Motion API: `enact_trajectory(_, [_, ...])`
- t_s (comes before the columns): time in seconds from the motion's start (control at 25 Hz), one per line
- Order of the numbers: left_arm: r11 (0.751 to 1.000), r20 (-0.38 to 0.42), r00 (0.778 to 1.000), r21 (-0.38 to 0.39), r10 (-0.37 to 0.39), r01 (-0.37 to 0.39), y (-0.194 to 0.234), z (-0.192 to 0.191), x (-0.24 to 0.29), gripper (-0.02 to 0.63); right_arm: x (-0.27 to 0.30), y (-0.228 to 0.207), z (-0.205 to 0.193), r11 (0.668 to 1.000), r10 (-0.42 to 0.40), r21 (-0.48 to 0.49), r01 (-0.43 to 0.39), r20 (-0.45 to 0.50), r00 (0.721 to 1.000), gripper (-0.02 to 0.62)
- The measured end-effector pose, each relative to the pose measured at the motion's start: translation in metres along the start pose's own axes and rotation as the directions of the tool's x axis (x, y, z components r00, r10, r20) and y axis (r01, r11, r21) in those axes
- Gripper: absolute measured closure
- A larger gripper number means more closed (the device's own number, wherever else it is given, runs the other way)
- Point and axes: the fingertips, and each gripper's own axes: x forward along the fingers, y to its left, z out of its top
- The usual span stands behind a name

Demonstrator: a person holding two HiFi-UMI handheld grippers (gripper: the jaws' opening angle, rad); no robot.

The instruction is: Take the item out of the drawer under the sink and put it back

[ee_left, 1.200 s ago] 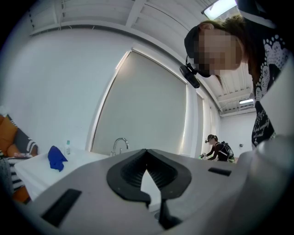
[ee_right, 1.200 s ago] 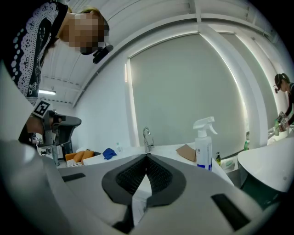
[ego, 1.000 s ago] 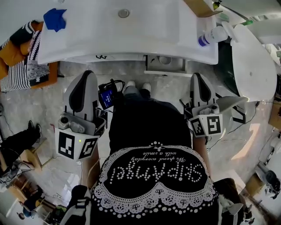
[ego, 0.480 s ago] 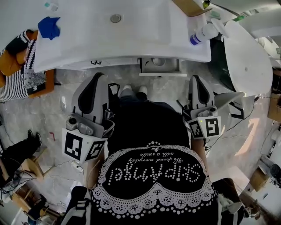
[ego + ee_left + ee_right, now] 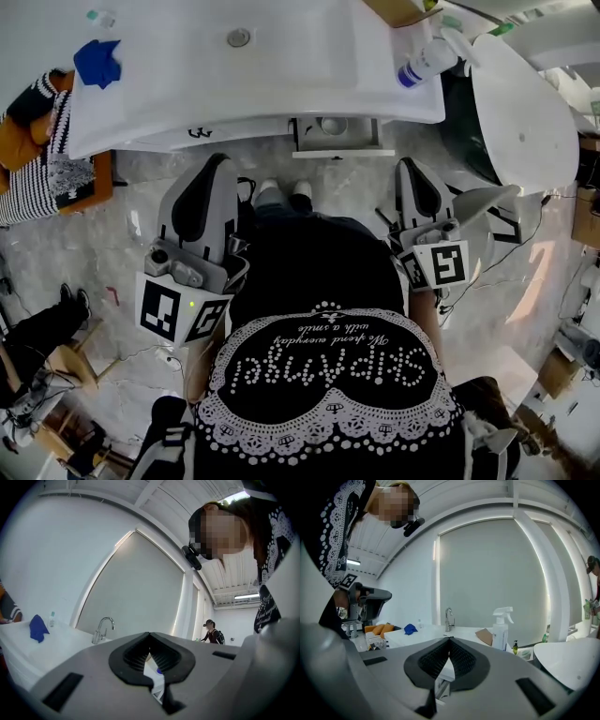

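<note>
L tongs (image 5: 217, 161) & R tongs (image 5: 410, 163) both closed, nothing btwn jaws, mid-frame either side of the person (image 5: 319, 272). Top centre: drawer (image 5: 339, 149) stands open under the sink tabletop (image 5: 300, 66), w/ a round pale item (image 5: 330, 125) inside, well apart from both tongs.
</note>
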Motion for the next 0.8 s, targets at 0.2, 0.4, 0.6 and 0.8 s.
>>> enact_trajectory(0.2, [1.000, -0.007, 1.000, -0.003, -0.005, 0.005, -0.005, -0.002, -0.004, 0.601, -0.003, -0.002, -0.003, 1.000, -0.004, -0.027, 0.004, -0.013, 1.000, 0.578])
enact_trajectory(0.4, [1.000, -0.015, 1.000, 0.001, 0.010, -0.010, -0.003, -0.004, -0.004, 0.601, 0.004, 0.002, -0.010, 0.991, 0.017, -0.129, -0.027, -0.080, 0.997, 0.577])
enact_trajectory(0.6, [1.000, -0.010, 1.000, -0.005, -0.002, 0.001, -0.011, -0.008, -0.001, 0.601, 0.017, 0.006, -0.035, 0.927, 0.047, -0.354, -0.119, -0.207, 0.977, 0.575])
enact_trajectory(0.8, [1.000, -0.006, 1.000, -0.007, -0.017, 0.017, -0.023, -0.013, 0.006, 0.601, 0.031, 0.011, -0.051, 0.883, 0.072, -0.424, -0.203, -0.305, 0.950, 0.575])
